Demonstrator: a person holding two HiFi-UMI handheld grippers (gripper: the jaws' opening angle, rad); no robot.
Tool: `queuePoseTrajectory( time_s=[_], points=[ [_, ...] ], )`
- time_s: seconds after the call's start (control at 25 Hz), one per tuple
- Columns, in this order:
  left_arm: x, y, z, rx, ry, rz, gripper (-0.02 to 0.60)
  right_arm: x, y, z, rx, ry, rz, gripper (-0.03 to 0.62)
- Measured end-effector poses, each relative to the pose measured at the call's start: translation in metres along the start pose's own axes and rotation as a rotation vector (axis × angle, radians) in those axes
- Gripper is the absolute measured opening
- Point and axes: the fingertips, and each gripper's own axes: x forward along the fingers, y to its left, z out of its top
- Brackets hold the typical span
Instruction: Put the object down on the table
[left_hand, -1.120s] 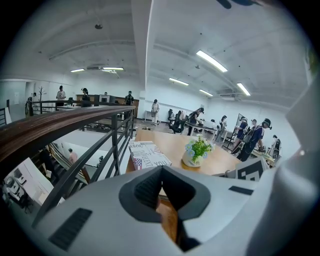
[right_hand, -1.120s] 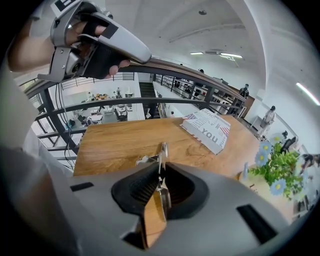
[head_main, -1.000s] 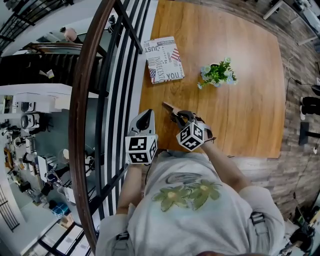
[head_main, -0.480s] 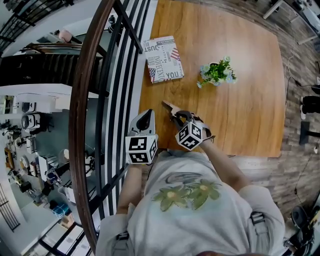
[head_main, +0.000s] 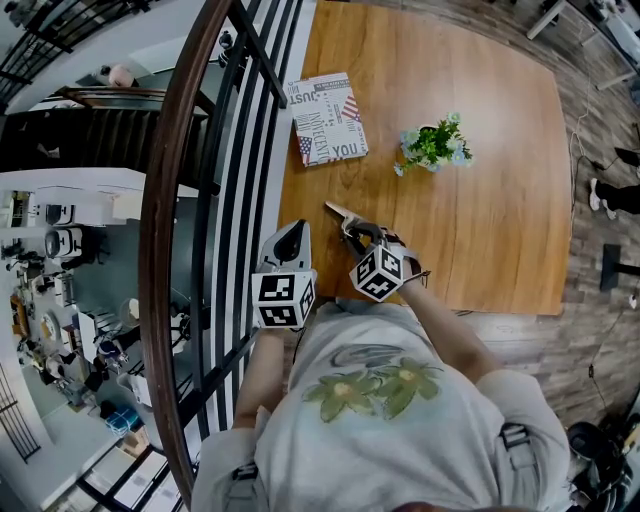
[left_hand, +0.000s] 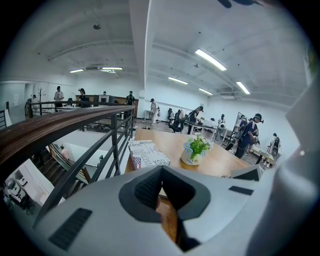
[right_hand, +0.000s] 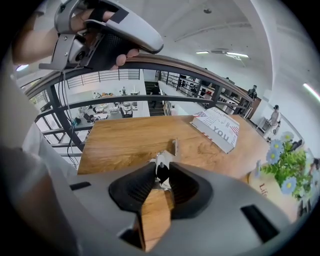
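A small tool with a wooden handle (right_hand: 155, 215) and a metal front end (right_hand: 174, 147) lies on the wooden table (head_main: 480, 220), close to its near left corner. Its tip (head_main: 338, 213) sticks out past my right gripper (head_main: 352, 232). In the right gripper view the handle runs between the jaws of my right gripper (right_hand: 162, 172), which are opening, and the pads stand off it. My left gripper (head_main: 293, 232) hangs at the table's left edge beside the railing. In the left gripper view its tips (left_hand: 161, 169) meet with nothing between them.
A printed book (head_main: 326, 118) lies at the far left of the table. A small potted plant (head_main: 434, 146) stands to its right. A dark metal railing with a wooden handrail (head_main: 215, 200) runs along the table's left side, with a drop beyond it.
My right gripper has drawn back very slightly towards me. The tool's tip stays in the same spot on the table. The left gripper has not moved.
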Motion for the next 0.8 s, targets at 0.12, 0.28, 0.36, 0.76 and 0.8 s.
queuePoseTrajectory(
  time_s=[0.12,0.28,0.36,0.76,0.8],
  points=[
    [0.0,-0.0001,0.0006,0.002,0.001,0.001,0.014,0.0013,0.0028,-0.0005,-0.008,0.004,0.012,0.095],
    [0.0002,-0.0029,-0.0008,0.003,0.002,0.001,0.014,0.0024,0.0063,-0.0038,-0.022,0.01,0.014,0.1],
    [0.0,-0.004,-0.0018,0.004,0.003,0.0,0.014,0.0025,0.0063,-0.0044,-0.022,0.01,0.012,0.1],
    [0.0014,-0.0064,-0.0044,0.016,0.008,-0.008,0.014,0.0045,0.0056,-0.0016,0.045,0.005,0.055,0.104],
    [0.0018,-0.0068,-0.0037,0.018,0.007,-0.01,0.014,0.0037,0.0046,-0.0002,0.065,0.004,0.067,0.104]
  ],
)
